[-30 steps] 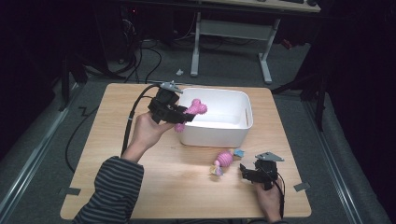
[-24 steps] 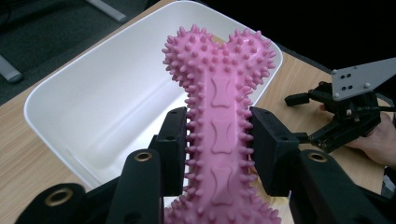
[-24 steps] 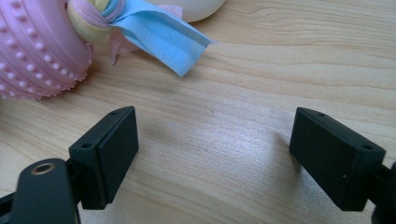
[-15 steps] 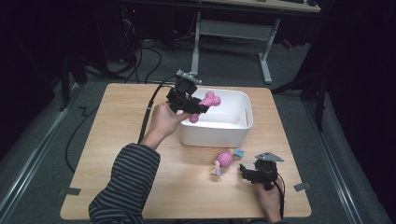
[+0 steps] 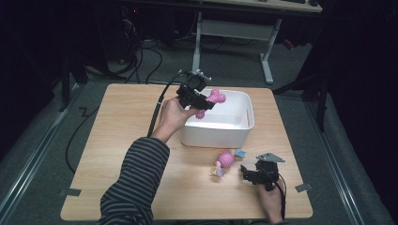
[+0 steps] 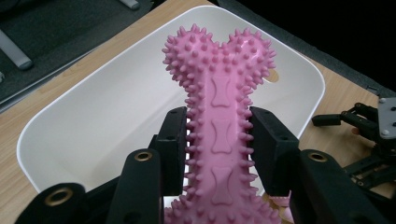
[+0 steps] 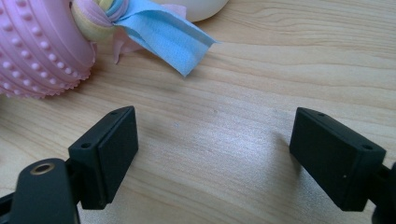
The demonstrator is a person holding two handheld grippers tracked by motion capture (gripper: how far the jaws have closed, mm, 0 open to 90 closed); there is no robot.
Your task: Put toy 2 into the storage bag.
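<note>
My left gripper is shut on a pink spiked bone toy, gripping its shaft from both sides. It holds the bone in the air over the left part of the white tub; the tub's pale inside lies under the toy. My right gripper rests low on the wooden table near the front right, jaws wide open with bare wood between them. Just beyond it lies a pink ribbed ball toy with a blue cloth strip; from above this toy sits left of the right gripper.
The wooden table has open room on its left half. Its front and right edges run close to the right hand. A black cable trails from the left gripper across the table. A desk frame stands on the floor beyond.
The left hand has carried the pink bone to the right, from beside the tub's left rim to over its inside. The right gripper has stayed still.
</note>
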